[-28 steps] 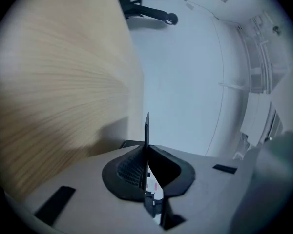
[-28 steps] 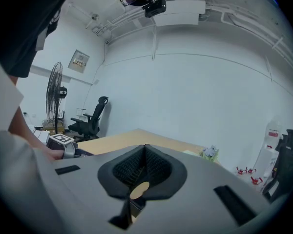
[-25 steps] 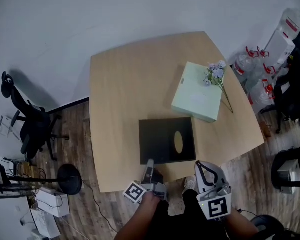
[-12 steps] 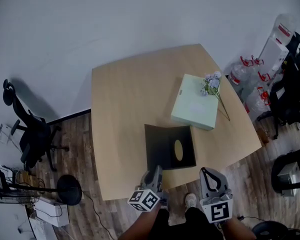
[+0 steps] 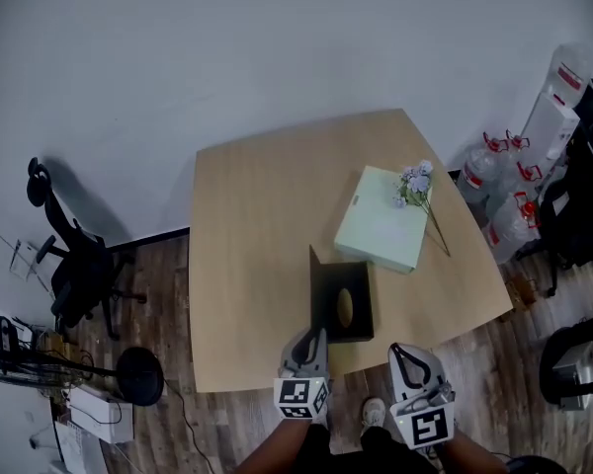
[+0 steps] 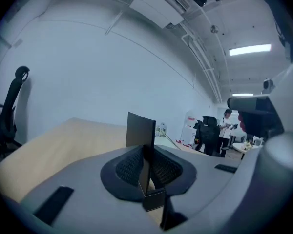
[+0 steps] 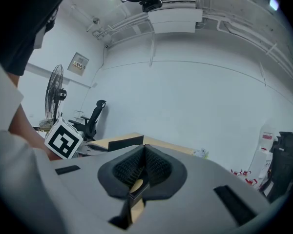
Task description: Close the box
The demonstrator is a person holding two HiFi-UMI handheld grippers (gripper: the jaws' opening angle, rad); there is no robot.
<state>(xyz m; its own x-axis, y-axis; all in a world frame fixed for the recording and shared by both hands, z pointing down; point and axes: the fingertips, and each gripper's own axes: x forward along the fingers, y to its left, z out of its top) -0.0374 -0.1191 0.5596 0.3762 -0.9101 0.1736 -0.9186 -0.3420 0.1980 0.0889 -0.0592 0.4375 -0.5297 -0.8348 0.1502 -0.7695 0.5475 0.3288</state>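
A black box (image 5: 344, 309) lies near the front edge of the wooden table (image 5: 247, 255), an oval patch showing inside it. Its black lid (image 5: 312, 286) stands upright along the box's left side. My left gripper (image 5: 315, 337) is at the lid's near edge. In the left gripper view the lid (image 6: 140, 129) rises between the pads of the left gripper (image 6: 147, 152), which still touch it while the jaws are opening. My right gripper (image 5: 403, 354) hangs off the table's front edge, right of the box. It is shut on nothing (image 7: 144, 161).
A pale green box (image 5: 381, 222) with a sprig of flowers (image 5: 415, 180) on it lies behind the black box. An office chair (image 5: 74, 265) and a fan base (image 5: 138, 375) stand left of the table. Bottles and bags (image 5: 504, 196) crowd the right.
The black lid has swung from lying flat up to upright. My left gripper has moved right along with it. The right gripper has stayed near the table's front edge.
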